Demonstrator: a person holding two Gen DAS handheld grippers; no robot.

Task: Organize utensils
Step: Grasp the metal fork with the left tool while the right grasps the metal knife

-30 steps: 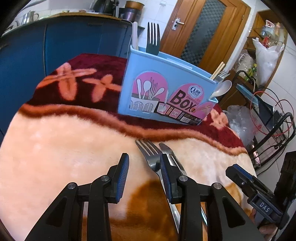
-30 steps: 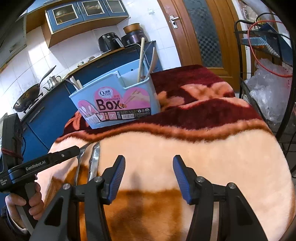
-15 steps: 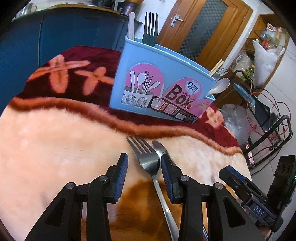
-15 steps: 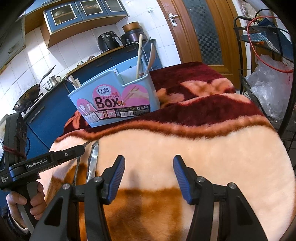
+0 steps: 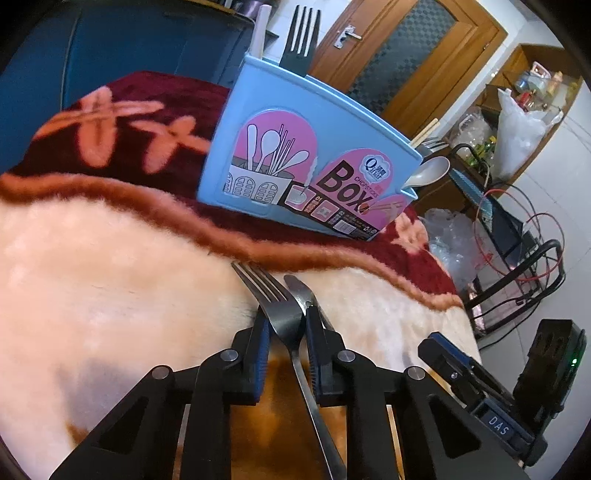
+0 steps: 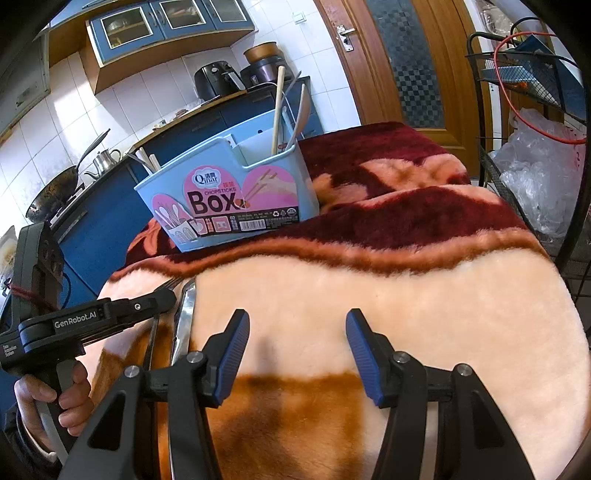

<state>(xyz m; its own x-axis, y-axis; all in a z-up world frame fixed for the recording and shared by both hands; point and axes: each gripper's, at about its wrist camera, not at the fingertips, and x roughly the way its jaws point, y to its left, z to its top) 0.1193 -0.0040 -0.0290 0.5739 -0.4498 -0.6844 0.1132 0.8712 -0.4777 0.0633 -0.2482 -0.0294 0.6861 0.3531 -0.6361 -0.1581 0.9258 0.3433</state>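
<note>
A steel fork [image 5: 275, 304] lies on the plush blanket [image 5: 110, 280] with a table knife [image 5: 301, 291] just to its right. My left gripper [image 5: 286, 328] has closed around the fork's neck, its blue pads touching the metal. The light blue utensil box [image 5: 295, 158] stands behind, holding a dark fork [image 5: 301, 35], a spoon [image 5: 428, 173] and chopsticks. In the right wrist view the box [image 6: 236, 195] stands at the back and the knife [image 6: 184, 317] lies at the left beside my left gripper [image 6: 162, 297]. My right gripper [image 6: 297, 350] is open and empty above the blanket.
Blue kitchen cabinets [image 6: 110, 206] run behind the table. A wire rack with red cables [image 5: 524, 258] and plastic bags [image 6: 539, 162] stands to the right of the table edge. A wooden door [image 5: 402, 59] is behind.
My left gripper moved forward and left onto the fork and its jaws closed on it. The right gripper stayed open and almost still.
</note>
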